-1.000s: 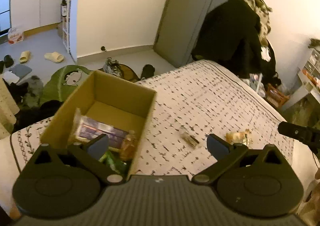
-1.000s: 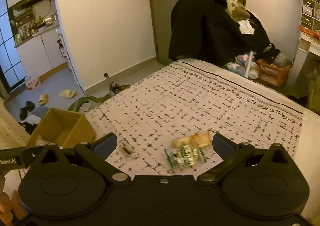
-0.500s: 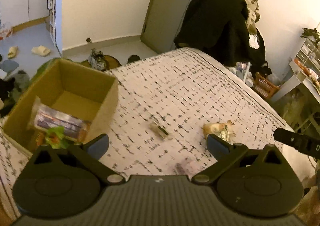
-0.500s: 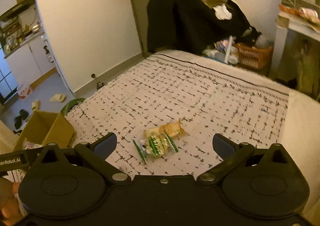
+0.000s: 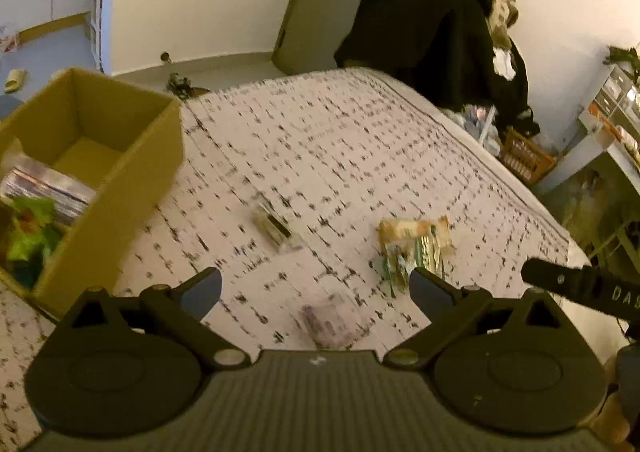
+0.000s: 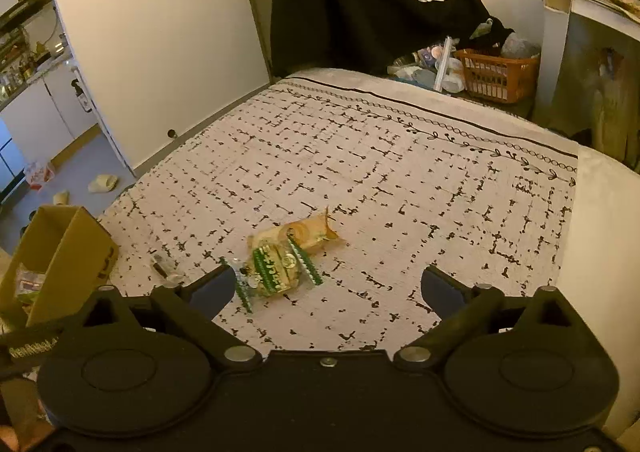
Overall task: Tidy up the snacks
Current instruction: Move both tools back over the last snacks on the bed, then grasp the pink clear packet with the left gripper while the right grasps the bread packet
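Observation:
A cardboard box (image 5: pixel 120 156) stands on the bed at the left, with a purple packet (image 5: pixel 44 188) and a green packet (image 5: pixel 28 232) inside; it also shows in the right wrist view (image 6: pixel 60 248). On the patterned cover lie a small dark snack (image 5: pixel 274 226), a green-and-clear packet (image 6: pixel 276 268) with an orange packet (image 6: pixel 308 230) behind it, and a purple packet (image 5: pixel 328 322) near me. My left gripper (image 5: pixel 316 286) is open and empty above the purple packet. My right gripper (image 6: pixel 328 284) is open and empty, just right of the green packet.
The bed cover (image 6: pixel 400 172) ends at a plain border on the right. Dark coats (image 6: pixel 360 4) hang by the door beyond the bed. An orange basket (image 6: pixel 496 76) sits on the floor at the back right. Slippers (image 6: pixel 102 183) lie on the floor to the left.
My left gripper has swung right, away from above the box and over the loose snacks. My right gripper has moved closer to the green and orange packets.

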A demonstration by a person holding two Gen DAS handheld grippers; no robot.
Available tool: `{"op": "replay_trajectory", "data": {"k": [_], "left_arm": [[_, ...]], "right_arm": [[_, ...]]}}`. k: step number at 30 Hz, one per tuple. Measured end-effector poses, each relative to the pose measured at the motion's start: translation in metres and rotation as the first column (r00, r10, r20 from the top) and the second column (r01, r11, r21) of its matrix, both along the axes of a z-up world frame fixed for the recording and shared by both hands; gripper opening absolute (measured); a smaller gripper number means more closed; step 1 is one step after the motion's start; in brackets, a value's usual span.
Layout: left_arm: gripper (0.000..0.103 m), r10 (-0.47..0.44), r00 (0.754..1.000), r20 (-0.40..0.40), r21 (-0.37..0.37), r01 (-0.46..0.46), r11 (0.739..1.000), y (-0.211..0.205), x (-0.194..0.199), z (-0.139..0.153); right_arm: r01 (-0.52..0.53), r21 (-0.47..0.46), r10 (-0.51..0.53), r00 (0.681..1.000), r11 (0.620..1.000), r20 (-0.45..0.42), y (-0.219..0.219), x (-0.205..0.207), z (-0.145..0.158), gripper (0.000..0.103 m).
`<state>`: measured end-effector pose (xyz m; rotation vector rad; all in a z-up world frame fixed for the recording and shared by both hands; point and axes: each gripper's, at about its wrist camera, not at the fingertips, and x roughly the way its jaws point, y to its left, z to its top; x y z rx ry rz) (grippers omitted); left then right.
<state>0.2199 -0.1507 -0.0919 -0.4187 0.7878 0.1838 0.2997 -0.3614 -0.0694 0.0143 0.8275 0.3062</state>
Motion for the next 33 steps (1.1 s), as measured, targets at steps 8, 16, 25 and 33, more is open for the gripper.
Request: {"op": "replay_trajectory", "data": {"k": [8,16,25,33], "left_arm": [[0.093,-0.028,0.998,-0.049,0.004,0.028,1.0,-0.015,0.012,-0.035],[0.075,-0.004,0.993,-0.118,-0.025,0.001,1.0,-0.02,0.026,-0.066],[0.047,-0.052,0.988,-0.145,0.008,0.054,0.998,-0.025,0.041,-0.067],[0.045,0.019,0.987,-0.158,0.053,-0.01,0.999,0.011,0.042,-0.056]], "right_arm": [[-0.035,0.026,0.036,0.999,0.999,-0.02,0.008,0.01,-0.011,0.098],[-0.09,0.0,0.09,0.995,0.996,-0.052,0.025,0.02,-0.028,0.09],[-0.156,-0.026,0.153,0.985,0.987,-0.077,0.055,0.035,-0.053,0.088],[-0.171,-0.087,0.169,0.985,0.981,-0.034,0.083,0.041,-0.07,0.097]]}}
